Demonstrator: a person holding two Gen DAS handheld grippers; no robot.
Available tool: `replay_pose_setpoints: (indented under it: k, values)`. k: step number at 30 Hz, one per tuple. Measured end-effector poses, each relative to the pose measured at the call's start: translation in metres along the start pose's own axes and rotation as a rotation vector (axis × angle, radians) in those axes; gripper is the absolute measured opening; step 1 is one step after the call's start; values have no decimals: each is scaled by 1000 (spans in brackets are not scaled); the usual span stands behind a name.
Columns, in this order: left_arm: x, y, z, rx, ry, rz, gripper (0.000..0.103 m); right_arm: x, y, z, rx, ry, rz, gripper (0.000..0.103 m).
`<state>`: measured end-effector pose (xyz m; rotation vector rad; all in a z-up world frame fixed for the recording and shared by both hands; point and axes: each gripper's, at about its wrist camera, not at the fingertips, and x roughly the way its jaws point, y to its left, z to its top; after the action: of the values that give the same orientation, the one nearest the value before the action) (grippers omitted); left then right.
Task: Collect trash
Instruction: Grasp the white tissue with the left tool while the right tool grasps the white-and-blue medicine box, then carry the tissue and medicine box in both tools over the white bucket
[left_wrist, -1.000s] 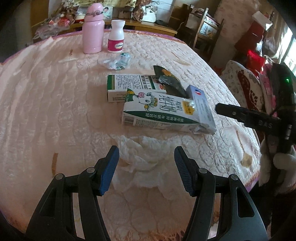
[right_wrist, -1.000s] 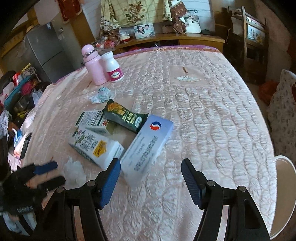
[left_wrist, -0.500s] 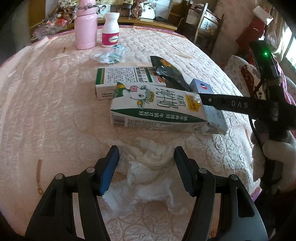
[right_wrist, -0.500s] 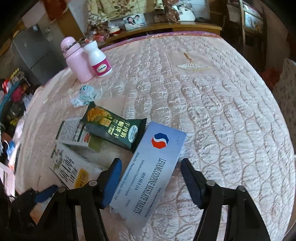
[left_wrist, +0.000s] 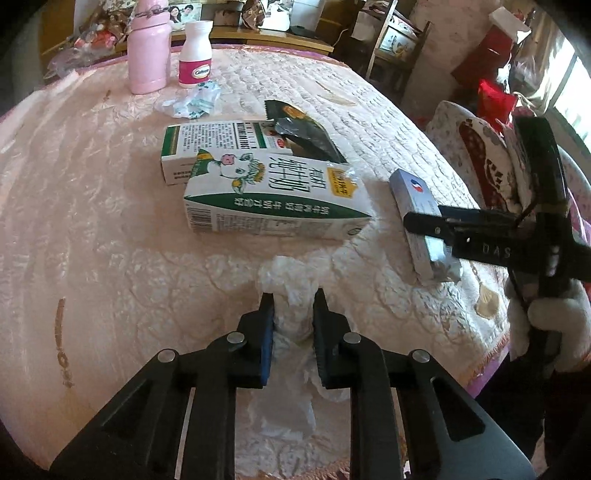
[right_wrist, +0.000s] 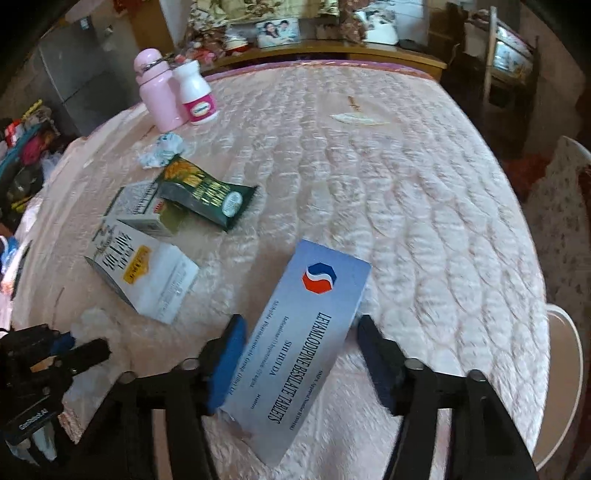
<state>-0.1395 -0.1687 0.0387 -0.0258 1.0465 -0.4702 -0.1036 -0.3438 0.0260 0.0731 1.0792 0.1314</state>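
Item: left tool, pressed together on a crumpled white tissue at the near edge of the quilted tabletop; the wad bulges out past the fingertips toward twelve o'clock, with the milk carton just beyond it. Item: right tool, spread and still opening, straddling the near end of a silver tablet box; the left pad looks to be touching the box's side, the right pad stands clear. The box's long axis runs from about seven o'clock to one o'clock, roughly in line with the tool, so the pads would close across its narrow width. Right hand is the nearer to it. Remaining litter, toward eleven o'clock of the right tool: carton, small green-and-white box, dark snack wrapper, crumpled wrapper. Pink bottle and white pill bottle stand farther back. Open quilt lies from one to three o'clock; the tabletop edge is close below both tools.
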Motion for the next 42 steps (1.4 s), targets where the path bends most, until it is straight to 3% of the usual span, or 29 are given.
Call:
replay_pose_setpoints:
  k: [2, 4, 8, 26, 42]
  values:
    - [-1, -4, -2, 10, 1, -1, 16, 0, 2, -8, -2, 0, 14, 65]
    - [-2, -7, -3, 12, 0, 0, 16, -3, 4, -13, -9, -30, 2, 54]
    - [-7, -12, -2, 16, -14, 10, 15, -13, -1, -15, 5, -55, 21, 49]
    - [-23, -43, 28, 58, -100, 26, 15, -70, -10, -19, -3, -161, 52, 48]
    - [-24, -55, 39, 68, -125, 29, 15, -86, -15, -24, 2, -196, 64, 48]
